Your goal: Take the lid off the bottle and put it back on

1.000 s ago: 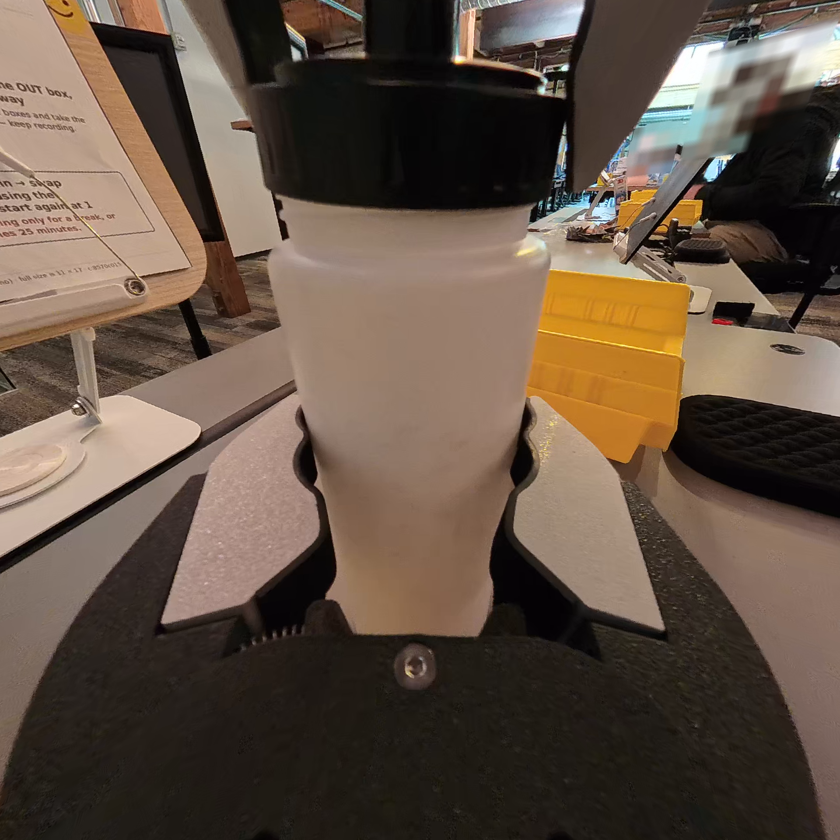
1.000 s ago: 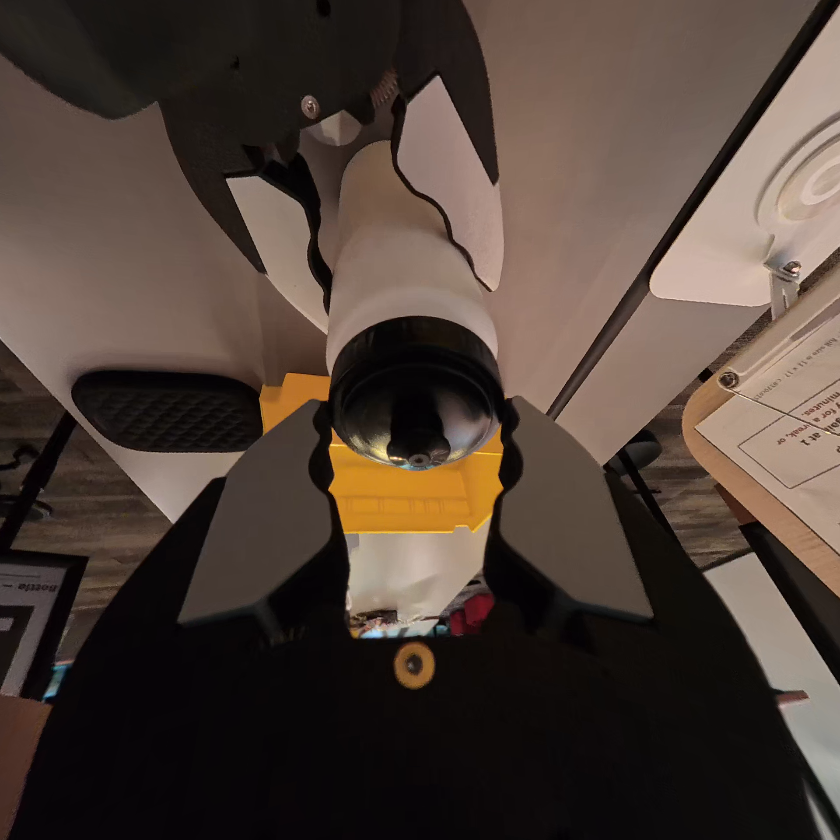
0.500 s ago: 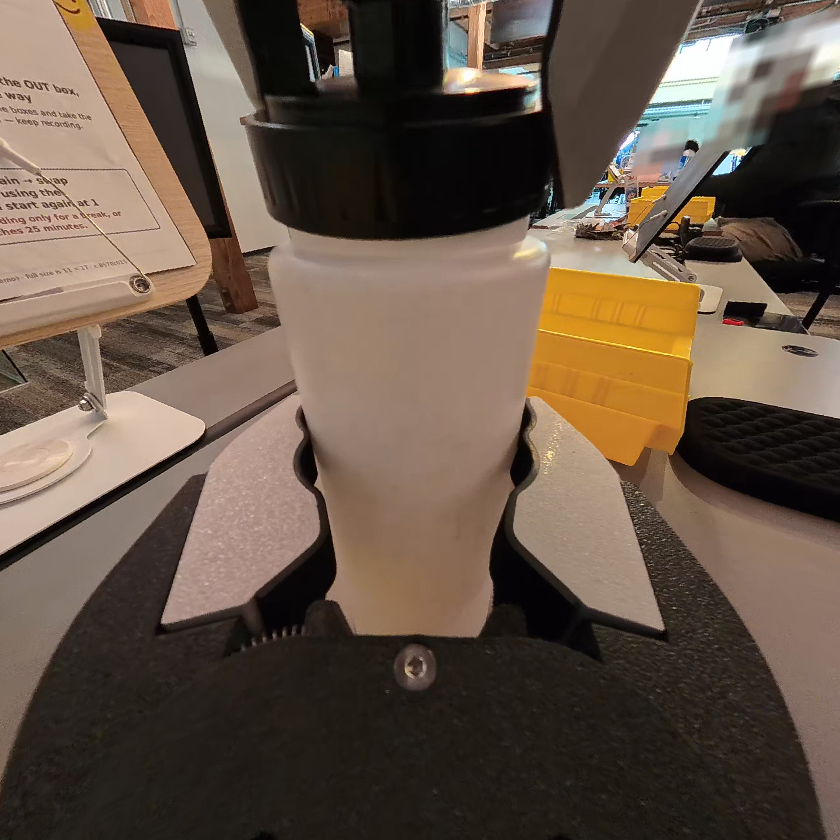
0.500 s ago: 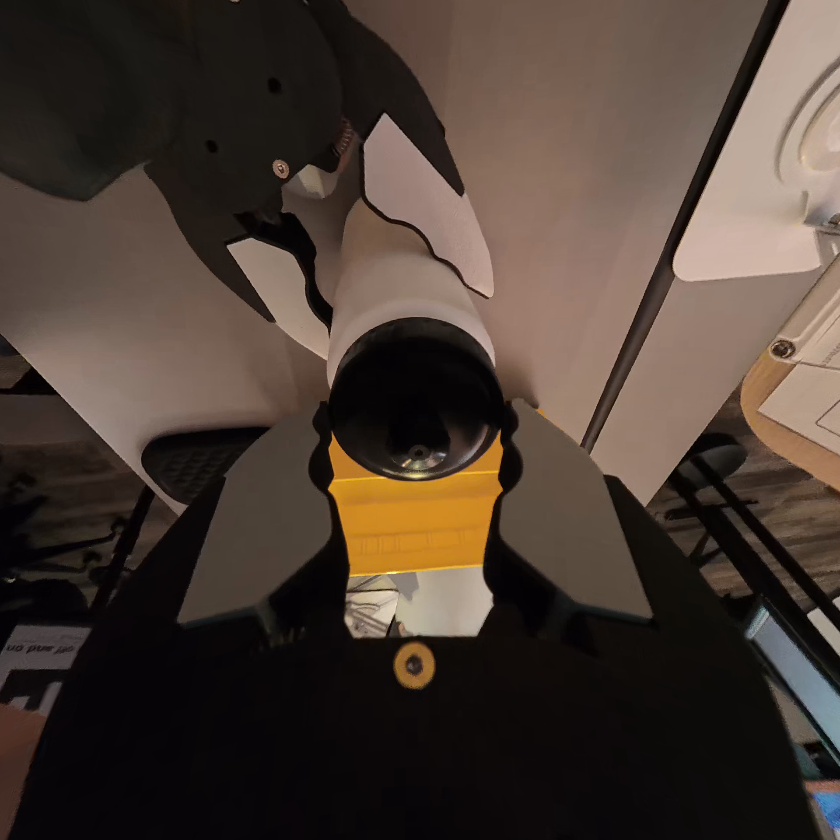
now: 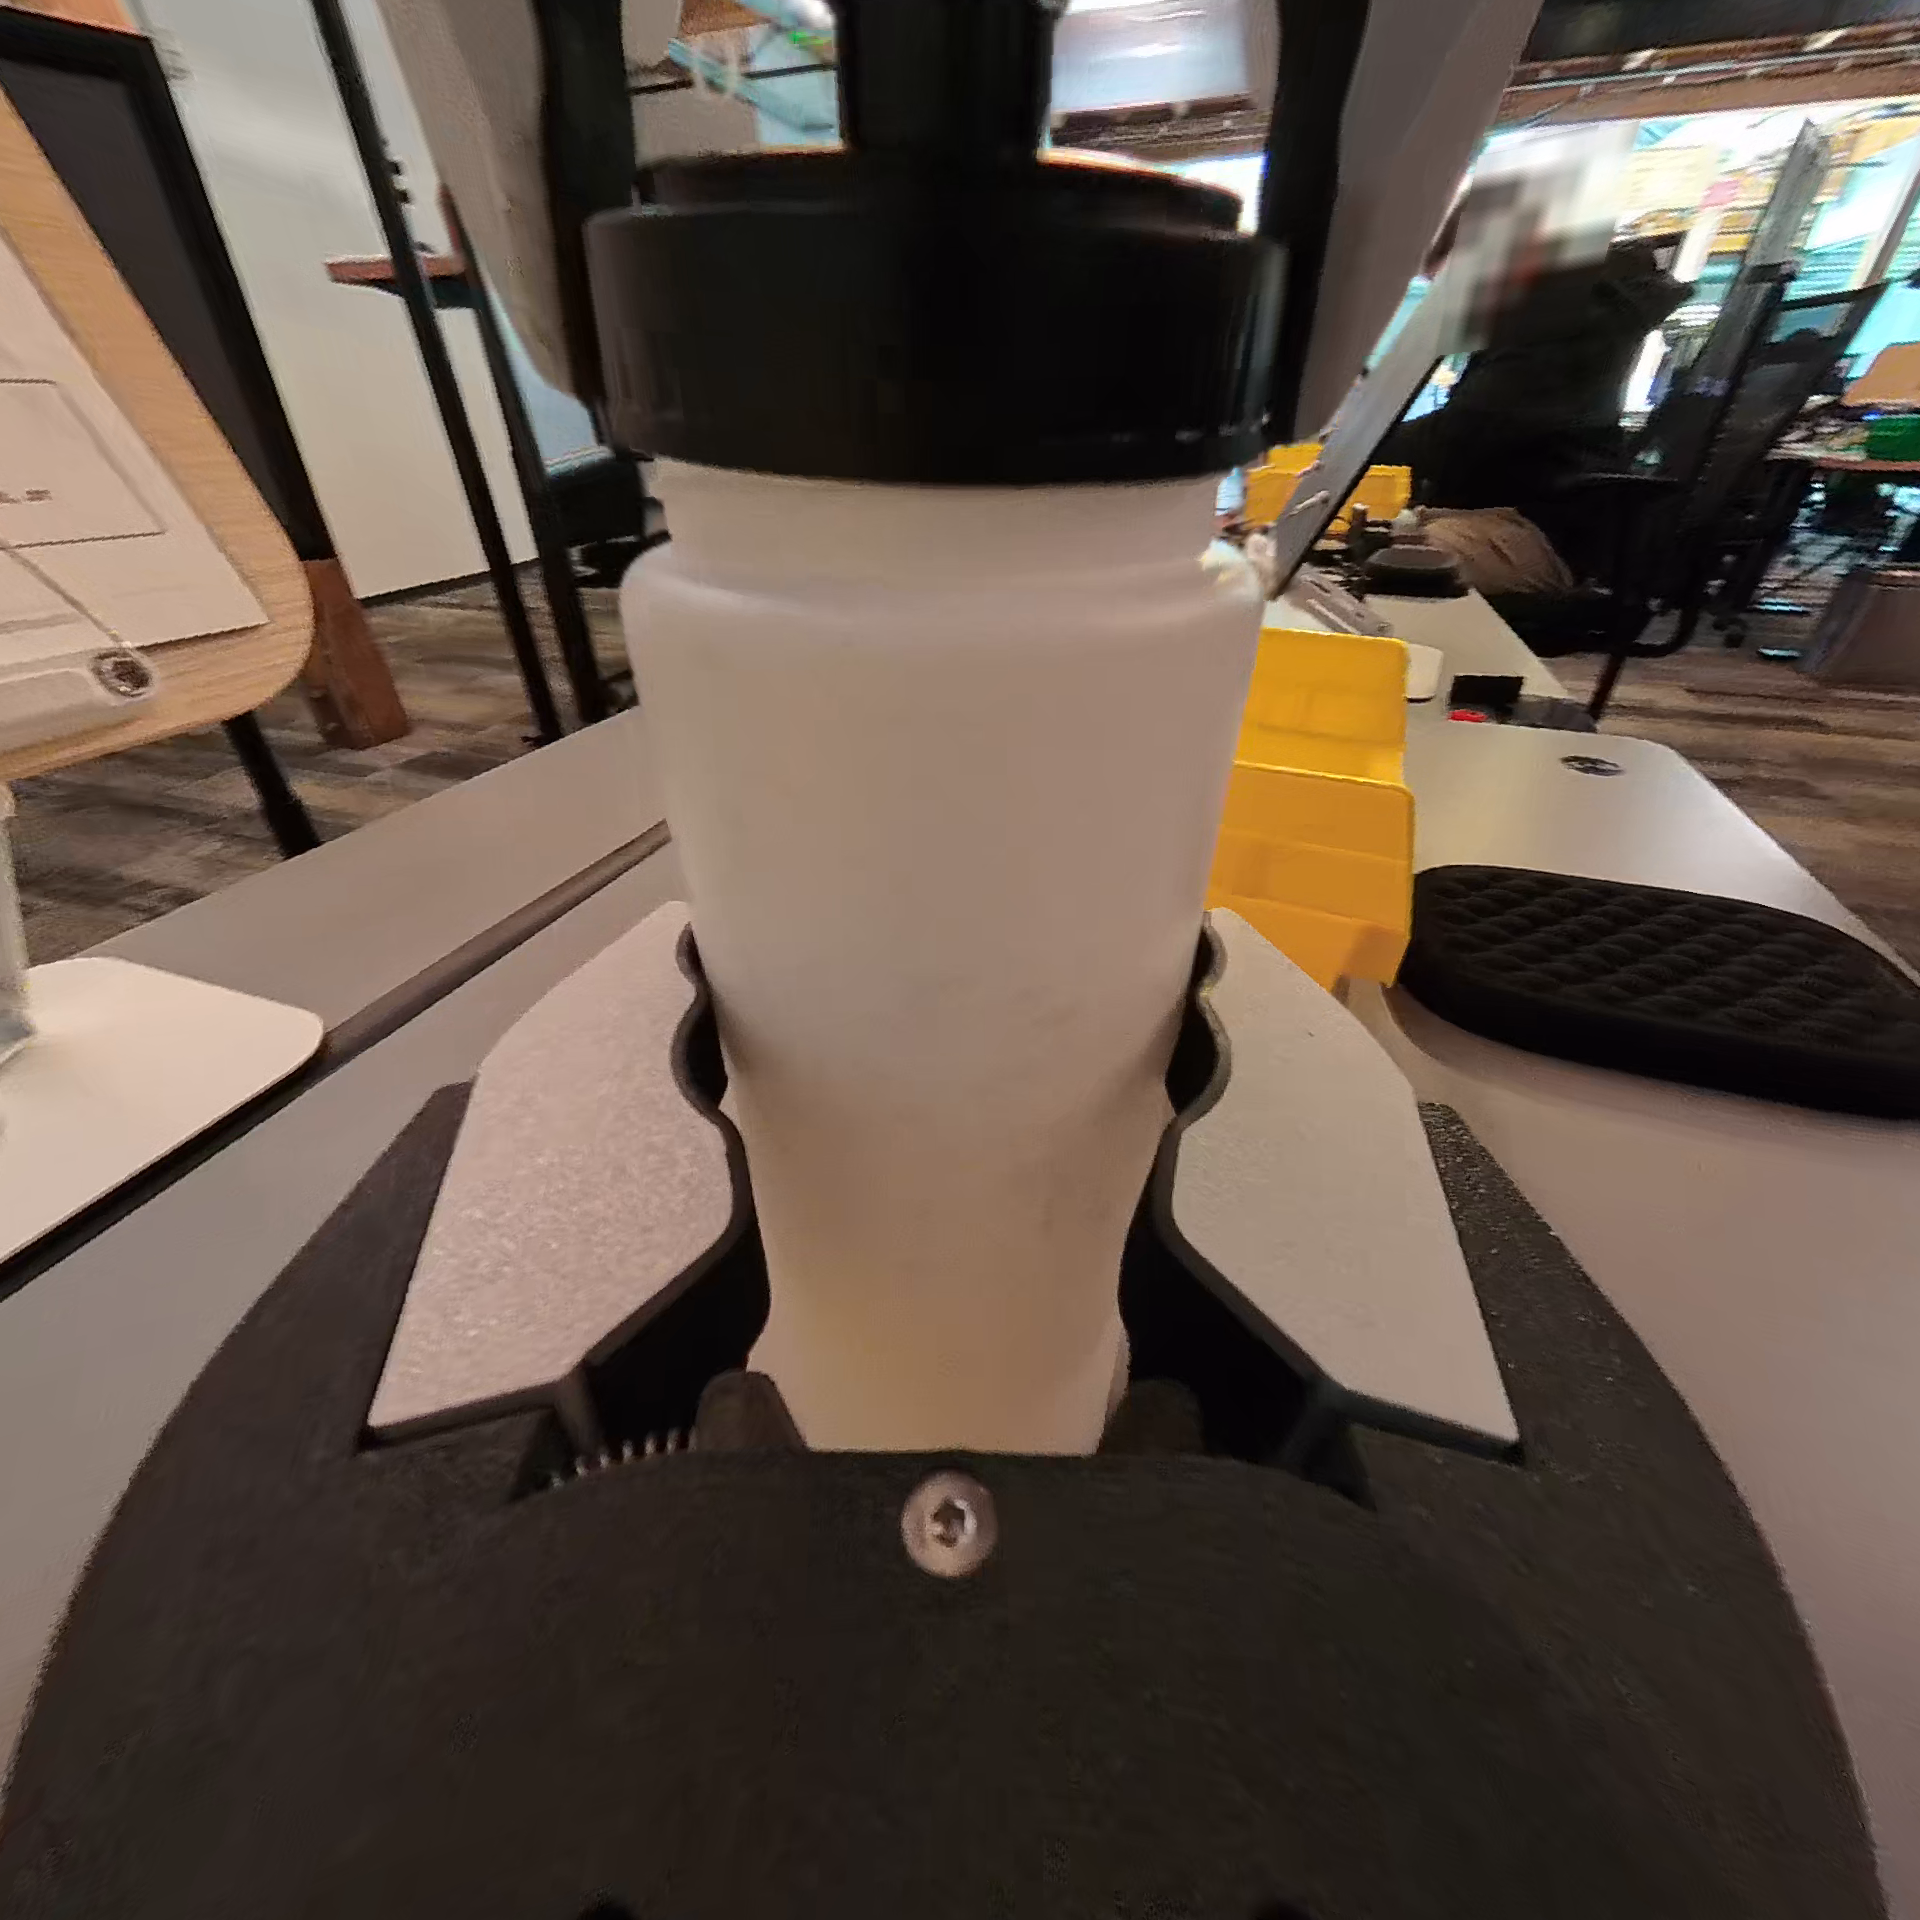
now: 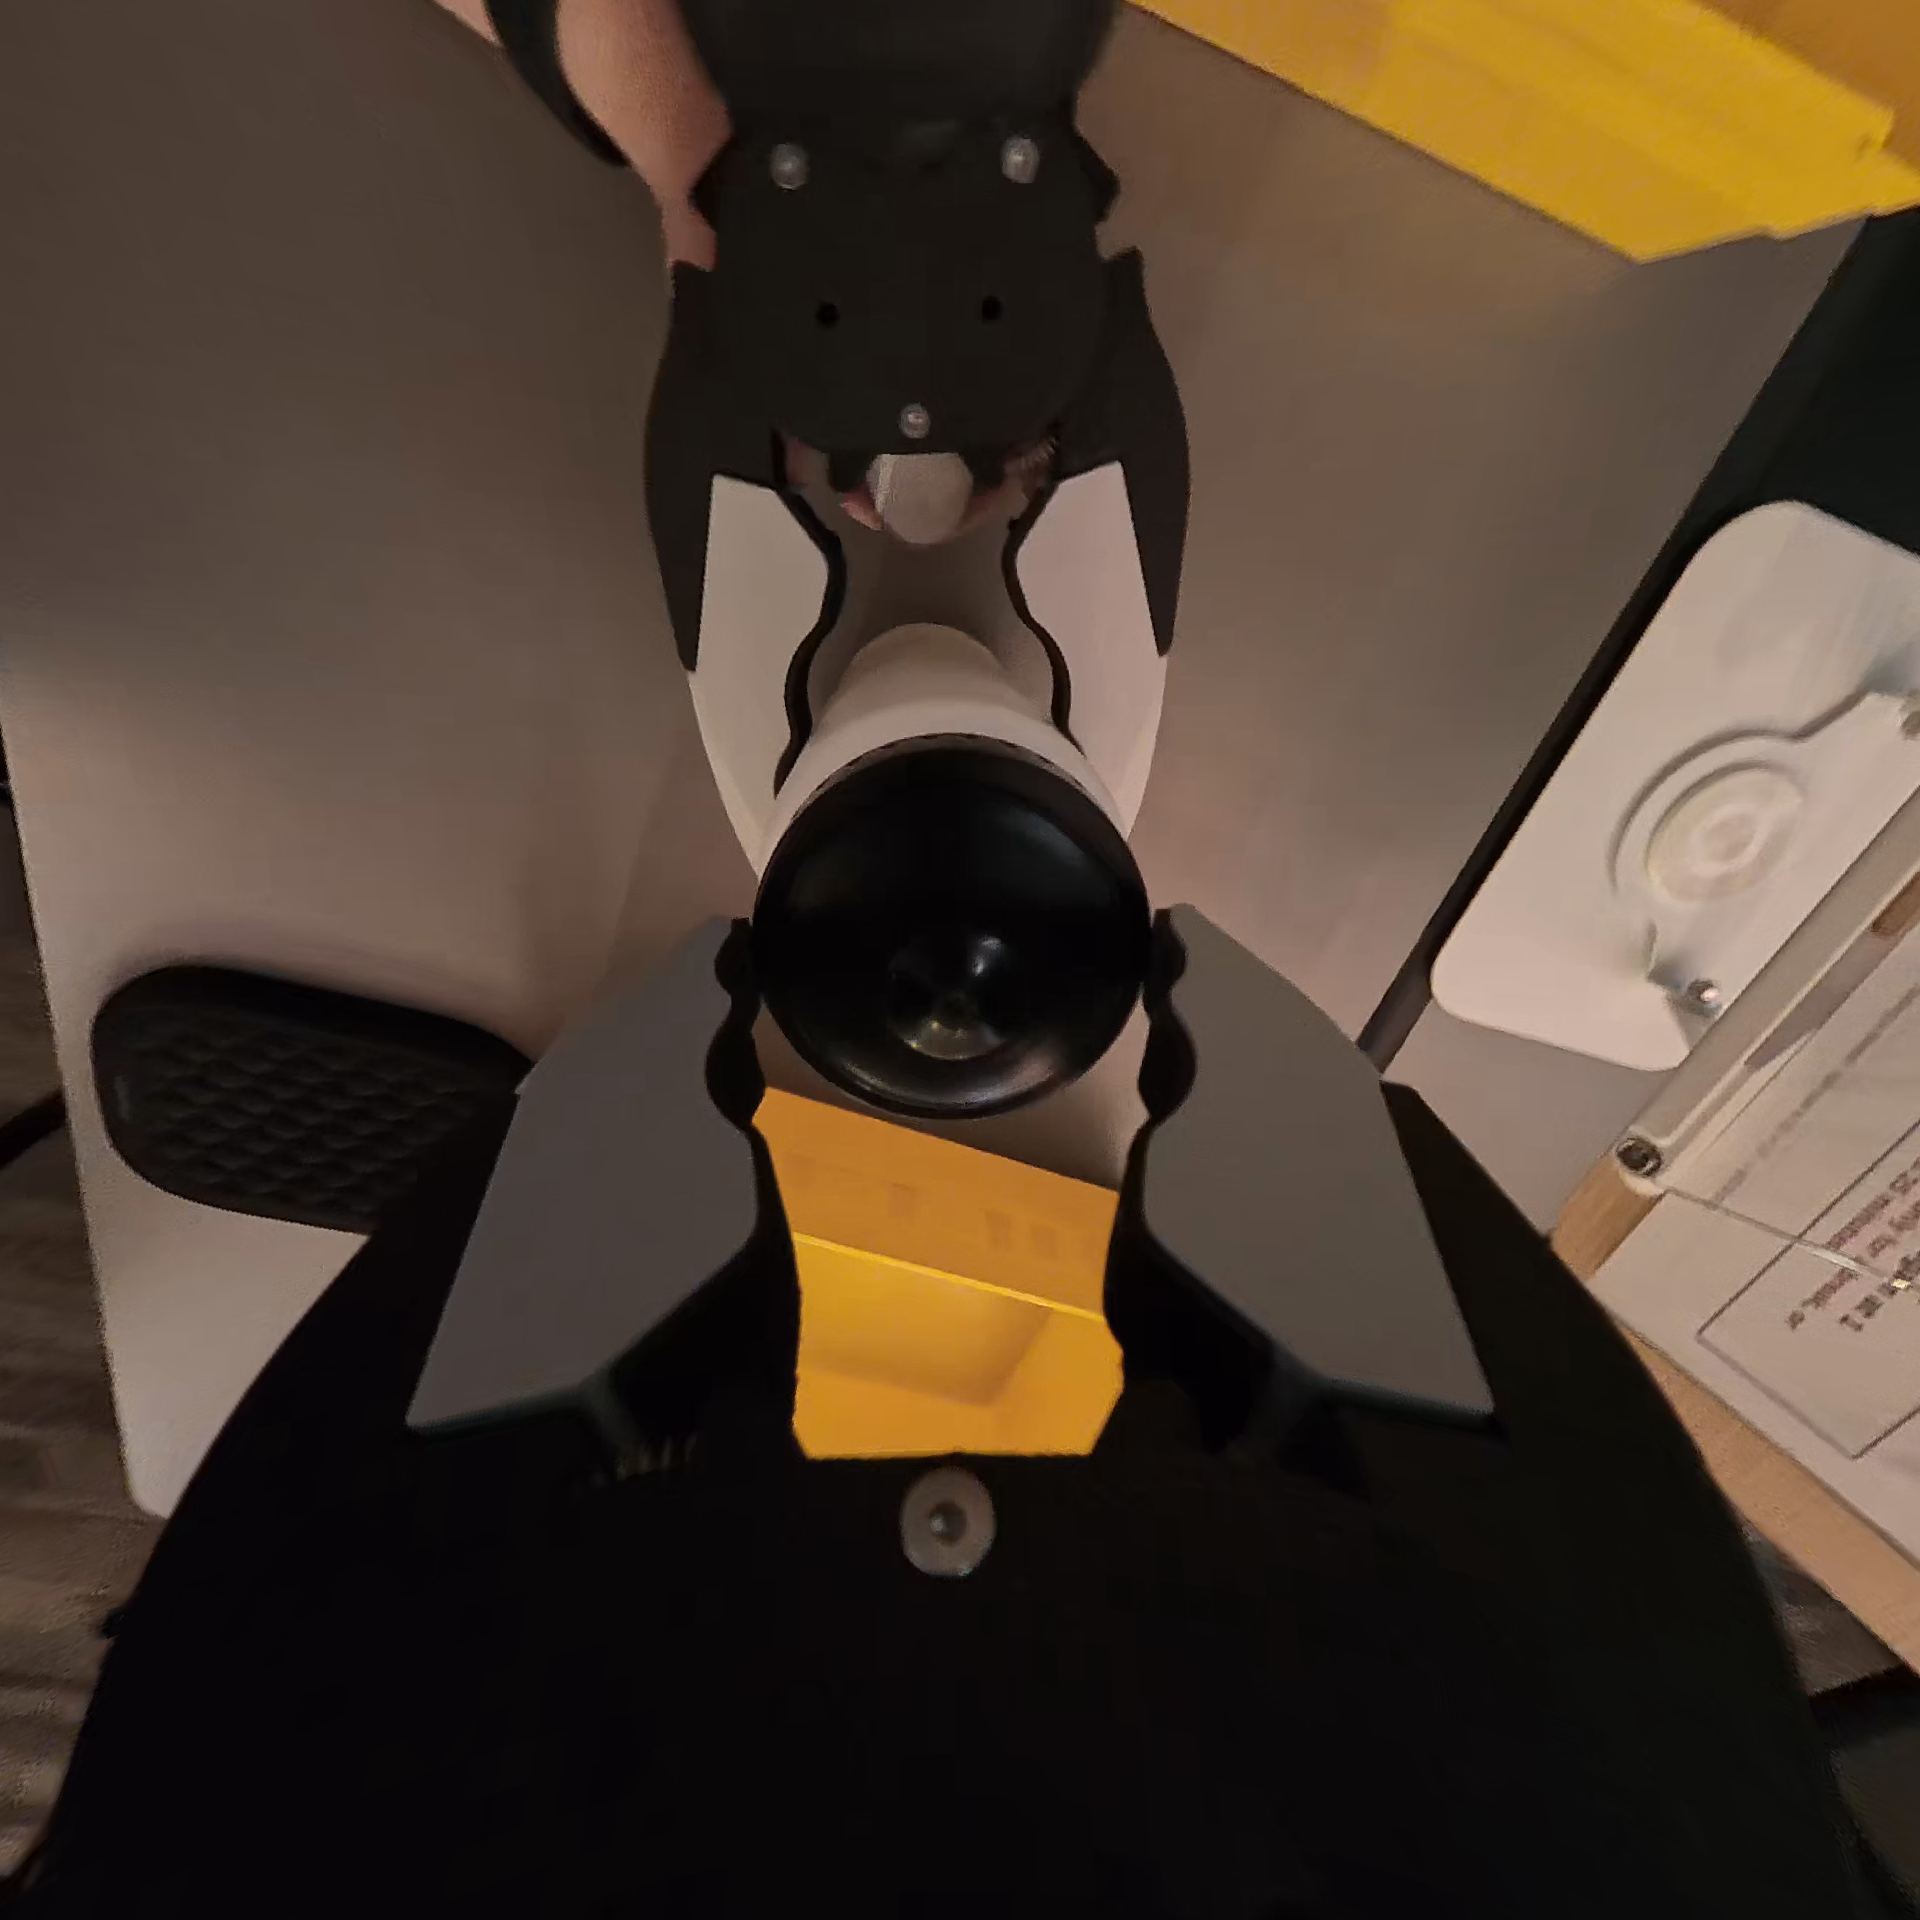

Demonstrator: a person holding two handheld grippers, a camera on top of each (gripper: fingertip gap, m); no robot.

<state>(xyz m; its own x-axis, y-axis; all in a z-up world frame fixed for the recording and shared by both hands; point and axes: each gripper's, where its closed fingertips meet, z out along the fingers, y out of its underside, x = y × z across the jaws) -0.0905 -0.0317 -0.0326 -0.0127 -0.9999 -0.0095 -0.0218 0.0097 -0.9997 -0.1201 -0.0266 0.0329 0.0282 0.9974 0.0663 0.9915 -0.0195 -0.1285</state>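
Bottle (image 5: pixel 935 935): white, upright, above the grey table (image 5: pixel 1558 1195), just in front of the yellow bin (image 5: pixel 1320 831).
Left gripper (image 5: pixel 945 997): pinching the bottle's lower body.
Lid (image 5: pixel 925 332): black, on the bottle's neck.
Right gripper (image 6: pixel 945 956): clamped on the lid from above.

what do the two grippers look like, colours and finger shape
Both match: the left gripper and right gripper have a textured matte black body with a silver screw at centre, and two flat angular fingers with pale grey faces and black wavy inner edges.
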